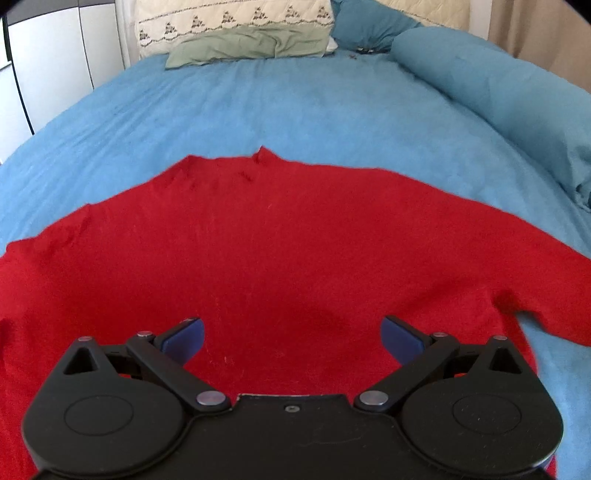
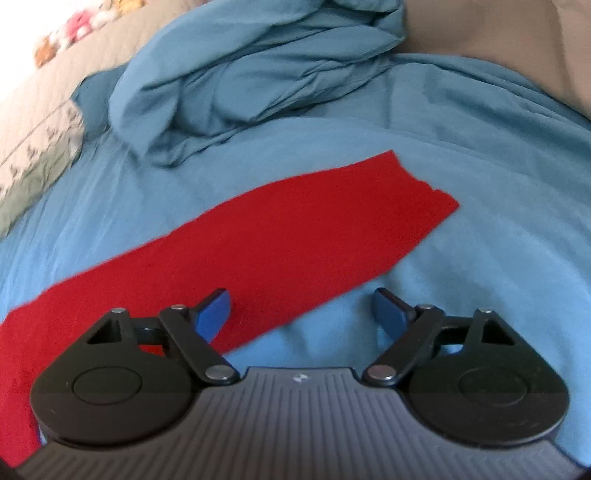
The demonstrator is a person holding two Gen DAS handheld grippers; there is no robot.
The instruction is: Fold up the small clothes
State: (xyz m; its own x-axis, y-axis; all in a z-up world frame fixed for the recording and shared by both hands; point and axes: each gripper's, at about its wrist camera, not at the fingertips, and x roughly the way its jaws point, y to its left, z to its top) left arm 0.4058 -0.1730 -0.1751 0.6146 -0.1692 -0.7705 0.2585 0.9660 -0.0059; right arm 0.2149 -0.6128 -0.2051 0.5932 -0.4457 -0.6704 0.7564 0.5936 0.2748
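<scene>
A red garment [image 1: 280,236] lies spread flat on the blue bed sheet [image 1: 258,107]. My left gripper [image 1: 291,334] is open and empty, hovering over the garment's near middle. In the right wrist view a long red sleeve [image 2: 295,229] stretches from lower left to upper right across the sheet [image 2: 480,177]. My right gripper [image 2: 301,312] is open and empty, its left finger over the sleeve's near edge and its right finger over bare sheet.
A bunched teal blanket [image 2: 251,74] lies beyond the sleeve and along the bed's right side [image 1: 491,81]. A cream patterned pillow [image 1: 232,22] and a green cloth [image 1: 251,48] sit at the bed's head. White cupboard doors [image 1: 48,55] stand at the left.
</scene>
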